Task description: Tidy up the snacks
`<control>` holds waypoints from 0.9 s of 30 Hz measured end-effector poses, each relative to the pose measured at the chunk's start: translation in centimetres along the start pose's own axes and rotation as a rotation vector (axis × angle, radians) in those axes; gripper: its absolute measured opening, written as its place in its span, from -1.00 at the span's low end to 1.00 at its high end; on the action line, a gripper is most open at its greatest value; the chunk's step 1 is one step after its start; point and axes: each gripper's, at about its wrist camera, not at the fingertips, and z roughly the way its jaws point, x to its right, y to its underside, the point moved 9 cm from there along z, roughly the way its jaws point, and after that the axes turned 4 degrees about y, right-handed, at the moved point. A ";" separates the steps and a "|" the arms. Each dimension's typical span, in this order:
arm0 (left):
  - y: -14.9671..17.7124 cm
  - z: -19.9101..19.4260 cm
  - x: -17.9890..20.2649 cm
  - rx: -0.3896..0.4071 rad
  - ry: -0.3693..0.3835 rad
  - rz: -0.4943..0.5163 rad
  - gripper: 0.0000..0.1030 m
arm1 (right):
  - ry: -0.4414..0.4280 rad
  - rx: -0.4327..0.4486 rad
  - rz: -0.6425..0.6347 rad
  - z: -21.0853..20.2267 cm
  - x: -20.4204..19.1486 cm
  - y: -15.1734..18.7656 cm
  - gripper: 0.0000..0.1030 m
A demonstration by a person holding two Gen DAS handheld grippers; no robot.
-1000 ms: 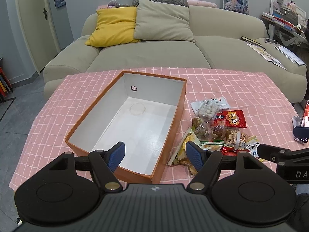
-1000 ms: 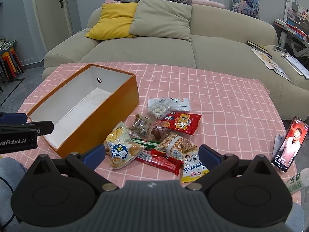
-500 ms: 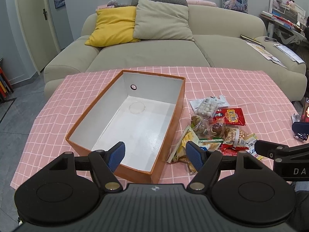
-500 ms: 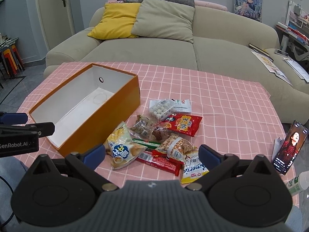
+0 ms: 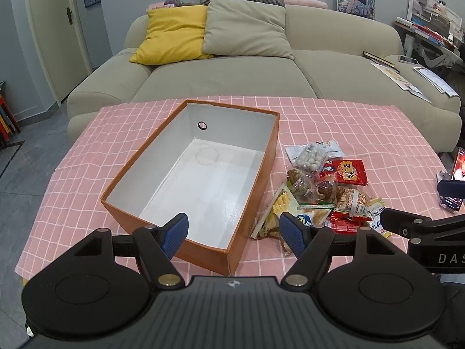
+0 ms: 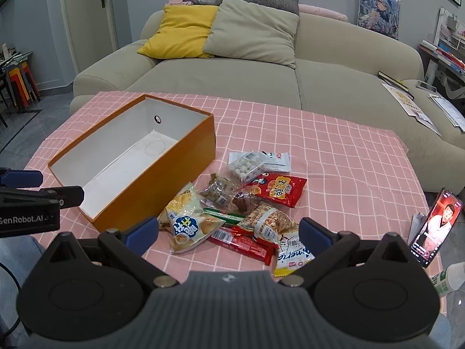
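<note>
An open orange box [image 5: 263, 171] with a bare white inside stands on the pink checked tablecloth; it also shows in the right wrist view [image 6: 174, 186]. A pile of snack packets [image 6: 247, 203] lies to its right, among them a red packet [image 6: 276, 190], a yellow chip bag [image 6: 189, 222] and a clear bag of white balls [image 6: 247, 164]. The pile also shows in the left wrist view [image 5: 322, 195]. My left gripper [image 5: 232, 231] is open and empty above the box's near corner. My right gripper [image 6: 229, 232] is open and empty just before the pile.
A phone [image 6: 436, 226] with a lit screen leans at the table's right edge, beside a white bottle [image 6: 449, 279]. A beige sofa [image 6: 247, 81] with a yellow cushion [image 6: 183, 32] stands behind the table. The tablecloth [image 6: 334, 151] hangs over the edges.
Both grippers have drawn back and risen slightly, so the box and snacks sit a little farther up in both views. Nothing was taken hold of.
</note>
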 end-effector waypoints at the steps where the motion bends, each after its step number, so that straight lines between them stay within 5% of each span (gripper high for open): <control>1: 0.0 0.0 0.0 -0.002 0.002 -0.001 0.63 | 0.001 0.001 -0.001 0.0 0.0 0.0 0.93; 27: 0.2 -0.4 0.4 0.000 0.005 -0.012 0.63 | -0.001 0.006 0.004 -0.3 0.2 0.2 0.93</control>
